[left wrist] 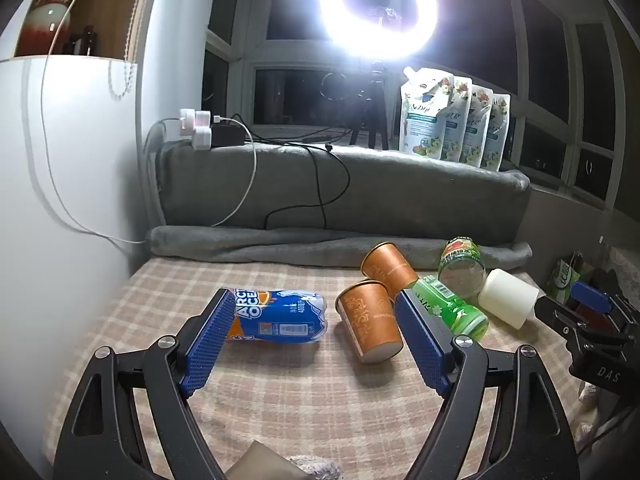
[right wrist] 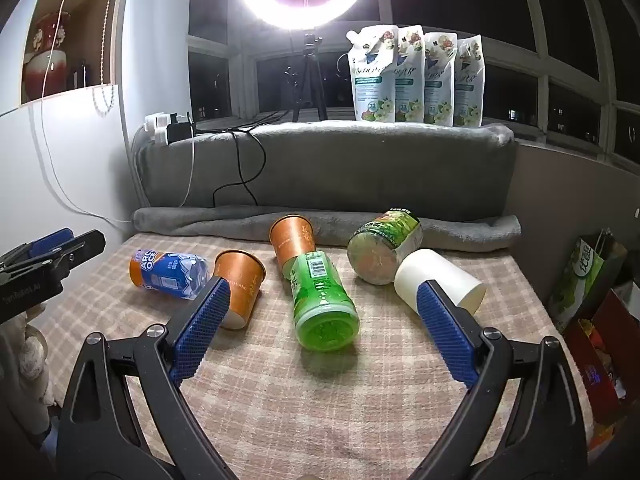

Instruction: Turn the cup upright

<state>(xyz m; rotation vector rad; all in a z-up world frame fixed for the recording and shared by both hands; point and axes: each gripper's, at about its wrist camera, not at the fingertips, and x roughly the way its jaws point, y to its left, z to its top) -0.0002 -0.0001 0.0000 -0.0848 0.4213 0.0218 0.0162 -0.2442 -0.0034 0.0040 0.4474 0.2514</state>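
A ring light (left wrist: 378,0) glares over the checked cloth on my table (left wrist: 280,392), where cups and bottles lie tipped on their sides. My left hand-held gripper (left wrist: 316,312) hangs wide apart and empty, lined up with the near orange cup (left wrist: 368,326), likely my first target. My right hand-held gripper (right wrist: 324,304) is equally wide, holding nothing, before the green bottle (right wrist: 324,304). Only the right view shows the white cup (right wrist: 438,282) fully; the left crops it.
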